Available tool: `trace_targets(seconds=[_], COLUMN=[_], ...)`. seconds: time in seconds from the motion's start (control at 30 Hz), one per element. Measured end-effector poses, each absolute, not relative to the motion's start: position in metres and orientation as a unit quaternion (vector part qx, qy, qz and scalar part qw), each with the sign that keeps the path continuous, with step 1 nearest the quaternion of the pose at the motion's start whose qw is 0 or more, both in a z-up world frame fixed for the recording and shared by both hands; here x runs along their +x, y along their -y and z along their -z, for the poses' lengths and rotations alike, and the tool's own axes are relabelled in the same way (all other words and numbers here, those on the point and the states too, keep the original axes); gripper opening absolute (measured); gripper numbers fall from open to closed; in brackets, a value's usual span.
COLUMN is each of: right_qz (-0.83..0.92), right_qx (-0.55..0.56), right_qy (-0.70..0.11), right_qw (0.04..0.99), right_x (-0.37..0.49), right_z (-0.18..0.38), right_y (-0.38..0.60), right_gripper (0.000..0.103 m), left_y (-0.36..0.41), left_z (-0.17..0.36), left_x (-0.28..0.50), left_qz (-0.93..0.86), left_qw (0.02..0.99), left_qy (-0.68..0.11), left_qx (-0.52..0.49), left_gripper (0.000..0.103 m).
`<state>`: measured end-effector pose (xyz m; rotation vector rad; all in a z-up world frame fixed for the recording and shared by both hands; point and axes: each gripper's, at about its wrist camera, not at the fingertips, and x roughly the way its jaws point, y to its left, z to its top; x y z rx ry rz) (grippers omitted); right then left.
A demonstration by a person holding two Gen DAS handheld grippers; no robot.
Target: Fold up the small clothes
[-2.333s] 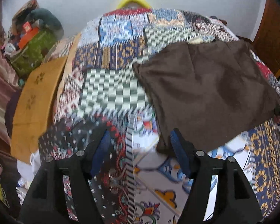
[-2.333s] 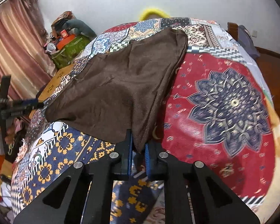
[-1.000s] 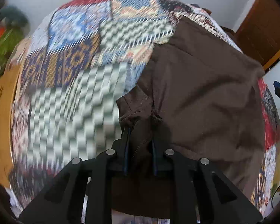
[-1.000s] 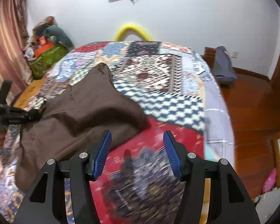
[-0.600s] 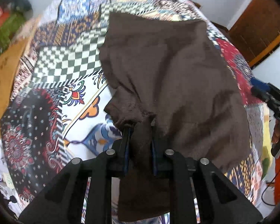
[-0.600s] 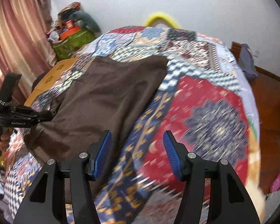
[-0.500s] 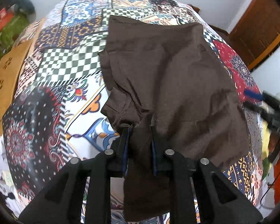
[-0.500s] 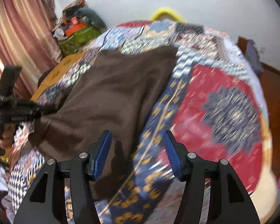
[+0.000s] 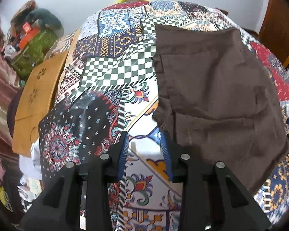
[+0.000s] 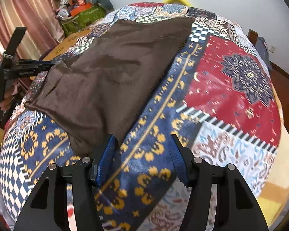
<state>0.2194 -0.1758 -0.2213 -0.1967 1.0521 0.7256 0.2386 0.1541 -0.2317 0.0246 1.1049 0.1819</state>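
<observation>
So the patchwork bedspread (image 9: 113, 71) filled pretty much both views, with the brown garment (image 9: 217, 100) spread flat on it, sitting from about 12 to 3 o'clock in the left wrist view and 9 to 12 in the right one (image 10: 109, 77). It looked folded over on itself, though the blur made the layers hard to read. The left gripper (image 9: 145, 150) was released, jaws apart, with the cloth's near corner just past its right finger. The right gripper (image 10: 142, 157) was spread wide too, its left finger at the cloth's near edge, nothing grasped.
</observation>
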Motion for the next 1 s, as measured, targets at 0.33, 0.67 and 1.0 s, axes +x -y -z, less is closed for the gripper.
trace_targets(seconds=[0.33,0.67,1.0], right_qz=[-0.33,-0.367,-0.38], right_qx=[-0.065,-0.125,-0.152], right_qy=[-0.459,-0.457,-0.454], right_qw=[0.822,0.801,0.792], right_x=[0.196,0.16,0.174], right_z=[0.181,0.199,0.211], right_y=[0.185,0.138,0.121], right_gripper=[0.054,0.061,0.061], left_y=[-0.151,-0.111,-0.101], left_z=[0.183,0.21,0.246], left_x=[0.187,0.14,0.166], left_qz=[-0.053,0.003,-0.01], left_qw=[0.878,0.87,0.864], left_qy=[-0.475,-0.49,-0.493], left_qx=[0.007,0.053,0.106], left_gripper=[0.067,0.086,0.09])
